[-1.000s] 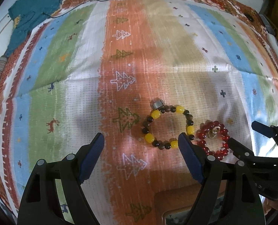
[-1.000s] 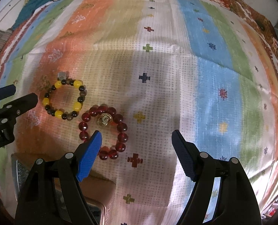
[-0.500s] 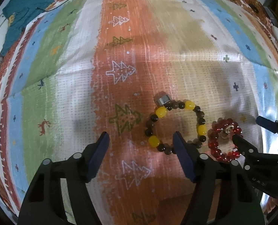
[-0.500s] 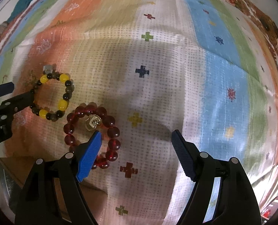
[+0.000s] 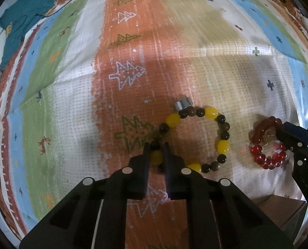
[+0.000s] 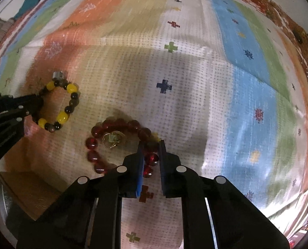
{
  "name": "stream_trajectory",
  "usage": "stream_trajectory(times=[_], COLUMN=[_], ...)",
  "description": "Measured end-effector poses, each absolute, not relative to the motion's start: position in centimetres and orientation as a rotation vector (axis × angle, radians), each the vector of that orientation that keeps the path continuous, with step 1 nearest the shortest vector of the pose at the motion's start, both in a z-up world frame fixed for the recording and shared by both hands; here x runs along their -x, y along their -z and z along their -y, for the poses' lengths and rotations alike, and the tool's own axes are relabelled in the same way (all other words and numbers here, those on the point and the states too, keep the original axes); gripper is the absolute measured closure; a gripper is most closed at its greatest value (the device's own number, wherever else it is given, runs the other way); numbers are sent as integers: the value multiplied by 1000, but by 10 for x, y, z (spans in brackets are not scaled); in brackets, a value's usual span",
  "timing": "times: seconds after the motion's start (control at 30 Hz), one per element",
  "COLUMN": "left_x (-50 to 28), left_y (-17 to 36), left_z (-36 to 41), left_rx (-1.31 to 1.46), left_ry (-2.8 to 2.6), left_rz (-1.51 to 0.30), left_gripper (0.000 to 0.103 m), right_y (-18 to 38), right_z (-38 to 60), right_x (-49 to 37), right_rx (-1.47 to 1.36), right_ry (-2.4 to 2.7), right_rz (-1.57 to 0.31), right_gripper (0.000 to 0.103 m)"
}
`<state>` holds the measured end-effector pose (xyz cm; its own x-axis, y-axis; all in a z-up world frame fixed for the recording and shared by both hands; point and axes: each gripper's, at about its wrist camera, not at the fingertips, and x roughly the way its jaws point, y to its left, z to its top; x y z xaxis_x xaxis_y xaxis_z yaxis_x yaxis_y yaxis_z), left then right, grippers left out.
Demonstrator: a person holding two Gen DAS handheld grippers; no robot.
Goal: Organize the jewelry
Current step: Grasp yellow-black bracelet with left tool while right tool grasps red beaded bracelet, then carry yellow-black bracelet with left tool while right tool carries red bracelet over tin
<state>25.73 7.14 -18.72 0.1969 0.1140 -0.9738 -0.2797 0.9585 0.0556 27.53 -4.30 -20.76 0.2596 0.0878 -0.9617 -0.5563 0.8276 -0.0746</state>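
Note:
A bracelet of yellow and dark beads point(image 5: 223, 147) with a silver clasp point(image 5: 182, 104) lies on the striped cloth. My left gripper point(image 5: 156, 145) points down at its left side, and its jaws are closing, pinching the beads there. To the right lies a red bead bracelet point(image 6: 116, 124) with a gold charm point(image 6: 112, 139) inside its ring. My right gripper point(image 6: 150, 144) has its jaws closing on the red beads at the ring's right side. The right wrist view also shows the yellow bracelet point(image 6: 63, 117) and the left gripper point(image 6: 39, 103).
A striped, patterned cloth point(image 5: 129, 76) covers the whole surface. A brown wooden box point(image 6: 29, 188) sits near me between the two grippers. A teal garment point(image 5: 23, 20) and a thin black cable point(image 5: 70, 2) lie at the far left.
Both grippers have sunk toward the cloth and gone from wide open to closed. The left now pinches the yellow bracelet's left side, the right the red bracelet's right side.

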Motion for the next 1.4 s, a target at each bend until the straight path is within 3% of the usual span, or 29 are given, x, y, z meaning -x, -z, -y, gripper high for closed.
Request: stream_trajectory(times=[0.4, 1.4], left_x=[-255, -217], left_y=[135, 51], left_z=[-64, -35], left_rx=[229, 230], left_ry=[-201, -145], left_rz=[-1231, -1043], left_gripper=[91, 91], right_y=[161, 84], right_z=[52, 81], right_x=[-274, -236], right_rx=[391, 164], right_ry=[-467, -569], right_rz=[-1063, -889], right_gripper=[89, 89])
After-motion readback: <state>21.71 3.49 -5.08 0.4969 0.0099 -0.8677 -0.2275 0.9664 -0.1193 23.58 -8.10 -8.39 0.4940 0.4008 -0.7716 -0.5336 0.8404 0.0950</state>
